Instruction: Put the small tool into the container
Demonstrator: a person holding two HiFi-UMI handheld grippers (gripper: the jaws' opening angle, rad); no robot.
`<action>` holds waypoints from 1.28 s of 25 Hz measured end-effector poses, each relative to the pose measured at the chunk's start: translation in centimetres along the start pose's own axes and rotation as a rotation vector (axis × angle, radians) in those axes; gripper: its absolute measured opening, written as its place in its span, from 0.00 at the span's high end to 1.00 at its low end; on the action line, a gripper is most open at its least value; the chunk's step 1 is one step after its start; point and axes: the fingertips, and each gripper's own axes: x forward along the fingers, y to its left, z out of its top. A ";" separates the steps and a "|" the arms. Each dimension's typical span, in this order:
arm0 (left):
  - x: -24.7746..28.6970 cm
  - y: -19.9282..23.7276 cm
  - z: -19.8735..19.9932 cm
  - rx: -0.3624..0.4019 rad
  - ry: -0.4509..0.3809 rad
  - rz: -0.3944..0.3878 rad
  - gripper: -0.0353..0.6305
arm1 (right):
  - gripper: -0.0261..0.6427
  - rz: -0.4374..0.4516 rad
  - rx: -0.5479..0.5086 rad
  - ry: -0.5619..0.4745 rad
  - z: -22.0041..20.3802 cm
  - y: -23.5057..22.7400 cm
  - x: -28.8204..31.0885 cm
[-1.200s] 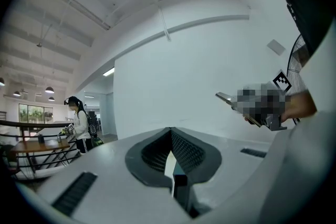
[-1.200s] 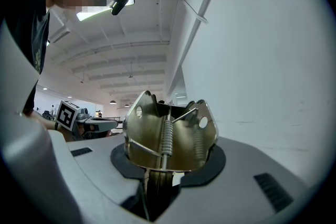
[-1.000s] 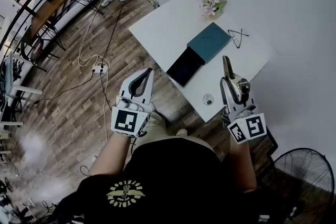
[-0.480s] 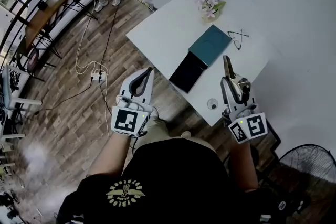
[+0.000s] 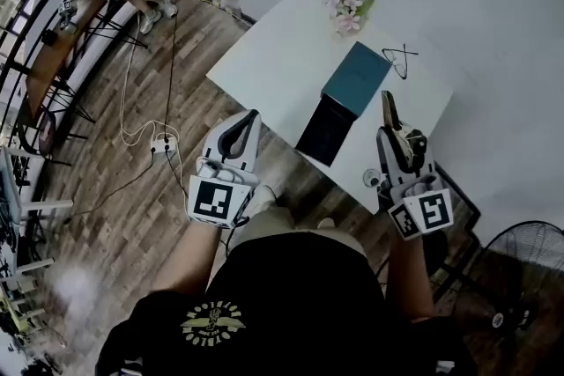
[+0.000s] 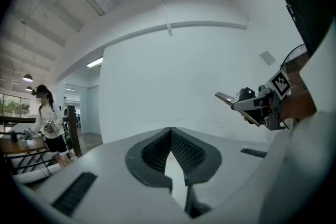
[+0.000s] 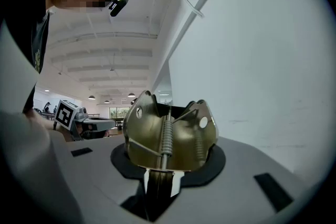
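Overhead, a person (image 5: 282,304) stands at the near edge of a white counter (image 5: 282,48) with a gripper in each hand. The right gripper (image 5: 394,132) has its jaws pinching a small brass spring tool (image 7: 170,134). The tool is in the air above the counter, just right of the container (image 5: 357,77), a teal box with a dark tray (image 5: 326,129) slid out. The left gripper (image 5: 247,123) hangs over the wooden floor (image 5: 132,189), its jaws pressed together with nothing between them.
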 end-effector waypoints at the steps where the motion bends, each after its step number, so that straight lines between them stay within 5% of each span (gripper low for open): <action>1: 0.2 0.6 0.0 -0.005 -0.003 -0.012 0.94 | 0.78 -0.016 -0.001 0.001 0.0 0.2 0.3; 17: 3.5 9.1 -0.7 -0.010 -0.056 -0.212 0.94 | 0.78 -0.261 -0.023 -0.036 0.5 3.7 5.2; 32: 5.9 6.6 -1.4 -0.015 -0.050 -0.382 0.94 | 0.78 -0.367 -0.036 -0.031 0.5 4.8 3.8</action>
